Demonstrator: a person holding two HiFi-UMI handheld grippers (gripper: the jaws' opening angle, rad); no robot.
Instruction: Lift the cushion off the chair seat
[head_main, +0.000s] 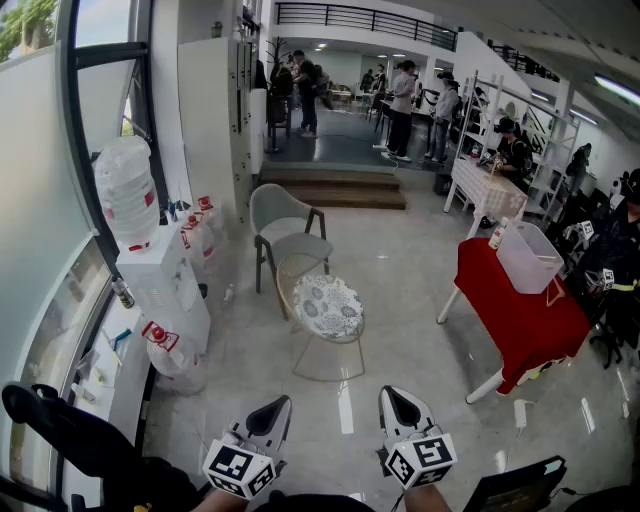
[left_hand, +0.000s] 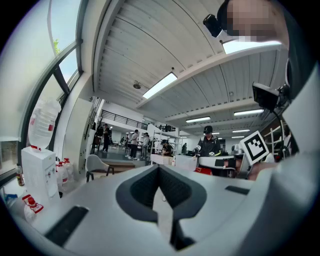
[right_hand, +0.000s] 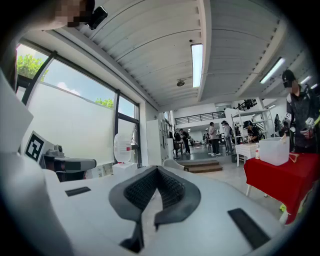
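Note:
The round cushion (head_main: 328, 307), white with a grey pattern, lies on the seat of a light wire-frame chair (head_main: 322, 358) in the middle of the floor. Both grippers are held low at the near edge of the head view, well short of the chair and pointing level toward it. My left gripper (head_main: 281, 402) (left_hand: 159, 167) is shut, fingertips touching, with nothing between them. My right gripper (head_main: 392, 393) (right_hand: 158, 168) is likewise shut and empty. In both gripper views the gripper's own body hides the cushion.
A grey shell chair (head_main: 285, 225) stands just behind the wire chair. A water dispenser (head_main: 160, 285) with a big bottle (head_main: 128, 190) lines the left window wall. A red-covered table (head_main: 525, 320) with a clear bin (head_main: 528, 258) stands at right. Several people stand far back.

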